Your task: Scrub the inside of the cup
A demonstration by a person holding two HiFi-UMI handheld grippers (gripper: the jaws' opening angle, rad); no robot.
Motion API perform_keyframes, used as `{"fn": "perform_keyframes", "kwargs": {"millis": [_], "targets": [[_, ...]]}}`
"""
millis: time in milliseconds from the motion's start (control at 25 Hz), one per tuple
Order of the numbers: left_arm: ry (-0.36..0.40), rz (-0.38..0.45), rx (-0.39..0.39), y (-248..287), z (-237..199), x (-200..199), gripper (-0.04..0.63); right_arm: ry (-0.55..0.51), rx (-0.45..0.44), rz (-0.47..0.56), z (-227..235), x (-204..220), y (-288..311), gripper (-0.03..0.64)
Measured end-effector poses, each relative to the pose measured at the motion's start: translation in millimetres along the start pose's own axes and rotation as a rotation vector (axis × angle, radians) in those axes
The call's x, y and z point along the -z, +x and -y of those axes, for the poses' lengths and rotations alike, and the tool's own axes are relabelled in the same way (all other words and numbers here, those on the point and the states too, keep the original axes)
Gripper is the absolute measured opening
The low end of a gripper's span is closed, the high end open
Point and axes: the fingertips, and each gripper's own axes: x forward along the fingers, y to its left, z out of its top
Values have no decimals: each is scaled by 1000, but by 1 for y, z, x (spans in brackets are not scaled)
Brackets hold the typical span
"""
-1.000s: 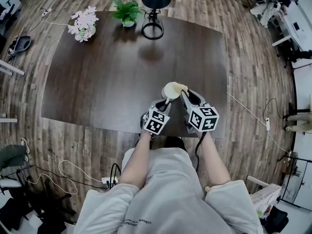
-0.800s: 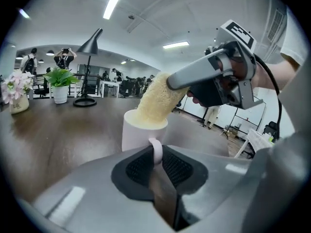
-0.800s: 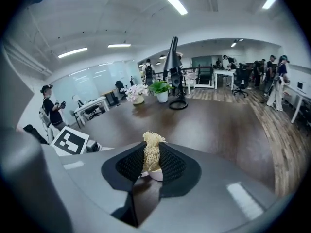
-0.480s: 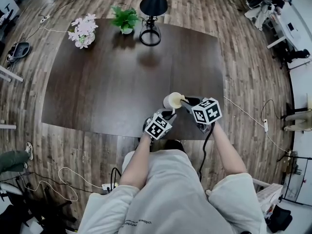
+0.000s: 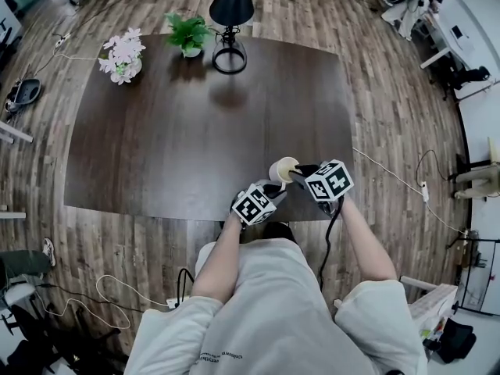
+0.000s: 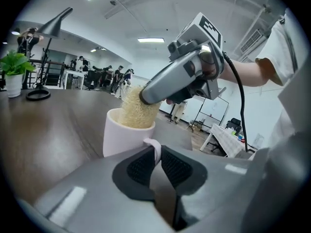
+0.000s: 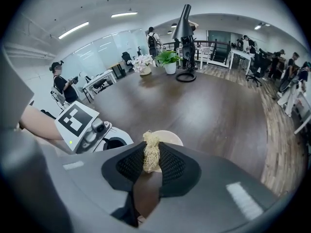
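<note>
Scrubbing inside the cup [image 6: 124,135]
Your left gripper [image 6: 158,160] jaws pinch its handle [image 6: 155,146] to steady it; right gripper [image 7: 151,155] jaws clamp the scrubber [image 6: 136,111] pushed inside.

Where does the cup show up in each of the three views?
Head view: cup about centre, slightly right, at the table's near edge.
Left gripper view: cup centre, handle pinched by the left gripper, scrubber inside.
Right gripper view: only its rim, behind the right gripper clamping the scrubber.
Shared landmark: black lamp, at the table's far side.
</note>
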Motion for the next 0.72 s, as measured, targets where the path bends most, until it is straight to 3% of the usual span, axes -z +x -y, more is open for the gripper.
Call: {"fn": "perform_keyframes", "kwargs": {"millis": [360, 720], "targets": [[-18, 1, -29, -3, -4, 5, 43, 19, -76, -72, -10, 1, 12, 97], [-9, -18, 0, 2, 0, 7, 43, 53, -95, -108, -16, 5, 34, 94]]}}
